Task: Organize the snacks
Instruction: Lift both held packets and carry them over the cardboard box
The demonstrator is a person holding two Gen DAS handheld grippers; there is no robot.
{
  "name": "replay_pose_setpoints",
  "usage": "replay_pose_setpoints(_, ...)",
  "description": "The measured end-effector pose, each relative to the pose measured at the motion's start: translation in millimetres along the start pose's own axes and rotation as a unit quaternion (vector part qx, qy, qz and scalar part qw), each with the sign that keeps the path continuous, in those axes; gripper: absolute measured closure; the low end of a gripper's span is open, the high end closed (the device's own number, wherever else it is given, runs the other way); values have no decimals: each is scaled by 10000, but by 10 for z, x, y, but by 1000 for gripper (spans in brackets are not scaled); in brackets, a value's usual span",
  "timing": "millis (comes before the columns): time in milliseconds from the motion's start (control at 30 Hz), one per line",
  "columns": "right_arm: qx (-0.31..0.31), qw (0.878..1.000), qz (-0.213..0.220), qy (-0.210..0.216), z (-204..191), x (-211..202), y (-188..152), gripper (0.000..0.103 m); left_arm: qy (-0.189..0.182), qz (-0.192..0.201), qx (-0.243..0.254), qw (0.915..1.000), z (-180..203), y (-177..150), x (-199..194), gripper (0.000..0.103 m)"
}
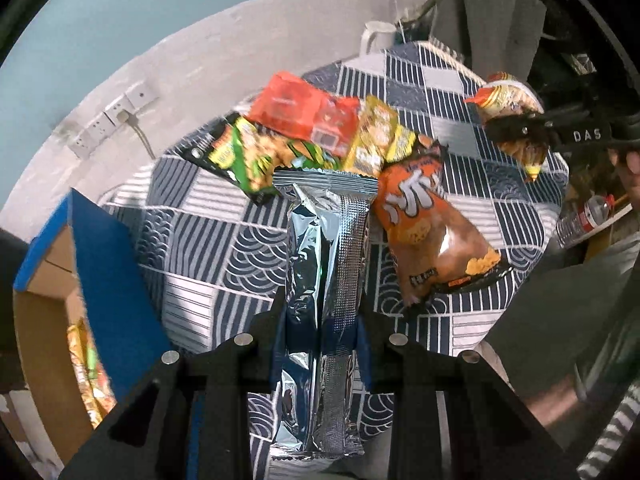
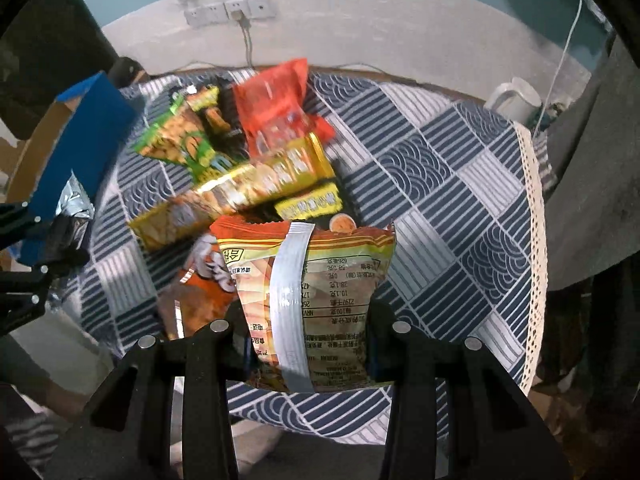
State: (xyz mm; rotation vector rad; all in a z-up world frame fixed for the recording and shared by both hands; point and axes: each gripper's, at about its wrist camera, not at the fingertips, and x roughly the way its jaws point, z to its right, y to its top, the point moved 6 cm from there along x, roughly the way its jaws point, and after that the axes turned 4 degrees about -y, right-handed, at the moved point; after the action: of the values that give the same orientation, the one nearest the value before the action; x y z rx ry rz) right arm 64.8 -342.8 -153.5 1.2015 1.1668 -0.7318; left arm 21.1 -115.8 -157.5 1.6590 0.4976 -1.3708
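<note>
My left gripper is shut on a silver foil snack pack, held above the patterned tablecloth. My right gripper is shut on an orange-yellow snack bag, shown from its back; it also shows at the far right of the left wrist view. A pile of snacks lies on the table: a green pack, a red pack, a yellow pack and an orange chips bag. The same pile shows in the right wrist view: green, red, yellow.
A cardboard box with blue flaps stands at the table's left, with a snack pack inside. It shows too in the right wrist view. A white mug stands at the far right corner. Wall sockets sit behind.
</note>
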Motion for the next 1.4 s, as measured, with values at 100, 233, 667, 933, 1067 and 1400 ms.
replay_pose_setpoints(100, -32, 9999, 111, 19, -48, -105, 54, 64, 82, 101, -6, 9999, -44, 42, -129, 74)
replay_pose_setpoints(233, -50, 9996, 278, 65, -100, -217, 143, 64, 261, 237, -23, 9994, -136, 73, -274, 74)
replay_pose_setpoints(667, -294, 9965, 727, 272, -479, -570, 483, 64, 535, 396, -377, 9971, -481, 41, -548, 74)
replay_pose_setpoints(933, -527, 9937, 889, 445, -849, -716, 688, 64, 614, 513, -530, 9954, -678, -4, -680, 74)
replay_pose_setpoints(1067, -656, 9926, 898, 484, -1043, -735, 763, 64, 656, 577, -625, 9942, -787, -39, -749, 74)
replay_pose_setpoints(1400, -932, 9896, 906, 615, -1560, -747, 964, 64, 757, 724, -992, 9895, -1143, -187, -937, 74)
